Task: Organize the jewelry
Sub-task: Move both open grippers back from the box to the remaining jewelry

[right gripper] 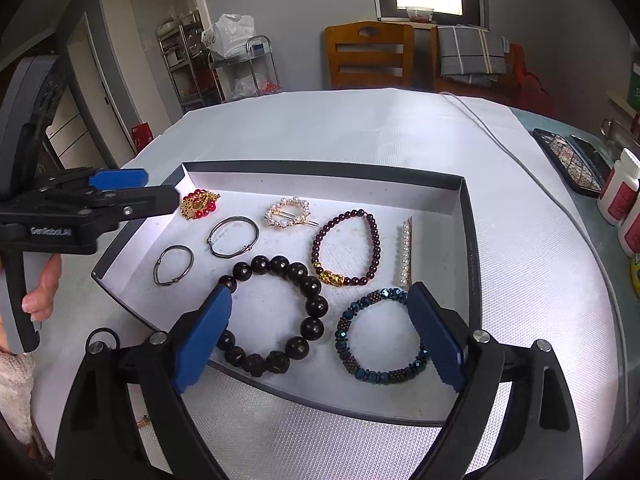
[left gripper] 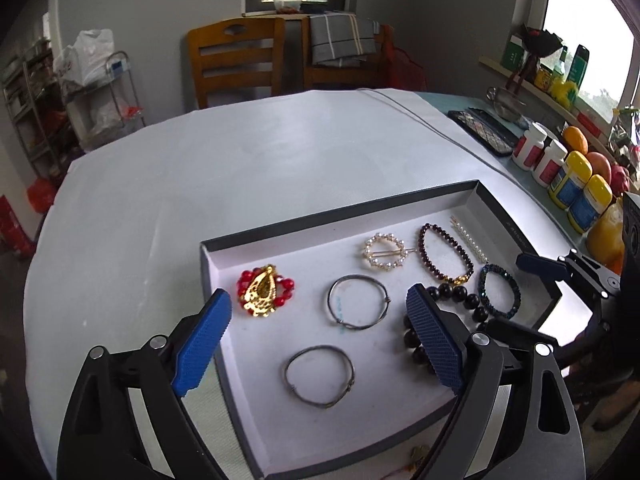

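A grey box tray (left gripper: pixel 344 216) (right gripper: pixel 470 240) with a white floor holds several pieces of jewelry. They include a red-and-gold brooch (left gripper: pixel 264 290) (right gripper: pixel 199 203), two thin metal bangles (left gripper: pixel 358 302) (left gripper: pixel 320 376), a pearl ring clip (left gripper: pixel 385 256) (right gripper: pixel 289 211), a dark red bead bracelet (left gripper: pixel 444 254) (right gripper: pixel 346 248), a pearl bar clip (left gripper: pixel 474 240) (right gripper: pixel 405 252), a big black bead bracelet (right gripper: pixel 276 316) and a blue bead bracelet (left gripper: pixel 500 290) (right gripper: pixel 382 336). My left gripper (left gripper: pixel 320 340) is open and empty above the tray's near side. My right gripper (right gripper: pixel 320 340) is open and empty above the black and blue bracelets.
White cloth covers the round table (left gripper: pixel 240 152). At the right edge stand pill bottles (left gripper: pixel 548 156), yellow bottles (left gripper: pixel 580 192), fruit and a dark phone case (left gripper: pixel 484 130). A grey cable (right gripper: pixel 500 136) crosses the cloth. A small gold item (left gripper: pixel 418 454) lies outside the tray's near wall. Wooden chairs (left gripper: pixel 236 64) stand behind.
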Available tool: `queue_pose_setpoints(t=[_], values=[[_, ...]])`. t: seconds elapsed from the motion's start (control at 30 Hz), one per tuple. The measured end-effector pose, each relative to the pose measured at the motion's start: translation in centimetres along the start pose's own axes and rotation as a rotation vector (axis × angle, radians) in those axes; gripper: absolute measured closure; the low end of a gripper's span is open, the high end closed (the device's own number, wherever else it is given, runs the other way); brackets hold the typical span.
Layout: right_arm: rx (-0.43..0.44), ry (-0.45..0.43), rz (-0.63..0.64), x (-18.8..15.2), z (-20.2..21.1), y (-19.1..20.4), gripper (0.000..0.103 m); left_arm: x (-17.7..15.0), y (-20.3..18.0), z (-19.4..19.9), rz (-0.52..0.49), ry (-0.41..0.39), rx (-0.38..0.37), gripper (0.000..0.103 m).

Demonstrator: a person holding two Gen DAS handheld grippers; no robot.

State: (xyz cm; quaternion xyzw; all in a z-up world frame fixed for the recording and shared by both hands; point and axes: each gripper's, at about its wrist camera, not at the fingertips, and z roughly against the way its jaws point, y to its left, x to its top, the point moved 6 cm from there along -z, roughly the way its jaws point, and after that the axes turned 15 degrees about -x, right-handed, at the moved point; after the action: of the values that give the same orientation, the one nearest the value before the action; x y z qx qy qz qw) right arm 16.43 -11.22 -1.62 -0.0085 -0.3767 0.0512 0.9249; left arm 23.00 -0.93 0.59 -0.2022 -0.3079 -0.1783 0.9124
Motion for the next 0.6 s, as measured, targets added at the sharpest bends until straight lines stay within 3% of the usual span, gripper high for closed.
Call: queue_pose_setpoints(t=[0.23, 0.37, 0.47, 0.6], values=[[-0.038, -0.058, 0.015, 0.9, 0.9, 0.4, 0.006, -2.2, 1.1, 4.1, 0.018, -0.051, 0.012, 0.010], [-0.065, -0.126, 0.036, 1.4, 4.1, 0.9, 0.006, -3.9, 1.0, 6.5, -0.012, -0.077, 0.037, 0.009], [-0.059, -0.166, 0.073, 0.9, 6.5, 1.7, 0.006, -5.7, 0.9, 7.8, -0.030, -0.079, 0.037, 0.008], [-0.027, -0.153, 0.103, -1.0, 7.8, 3.2, 0.006, -8.9, 1.0, 8.5, -0.029, -0.053, 0.030, 0.008]])
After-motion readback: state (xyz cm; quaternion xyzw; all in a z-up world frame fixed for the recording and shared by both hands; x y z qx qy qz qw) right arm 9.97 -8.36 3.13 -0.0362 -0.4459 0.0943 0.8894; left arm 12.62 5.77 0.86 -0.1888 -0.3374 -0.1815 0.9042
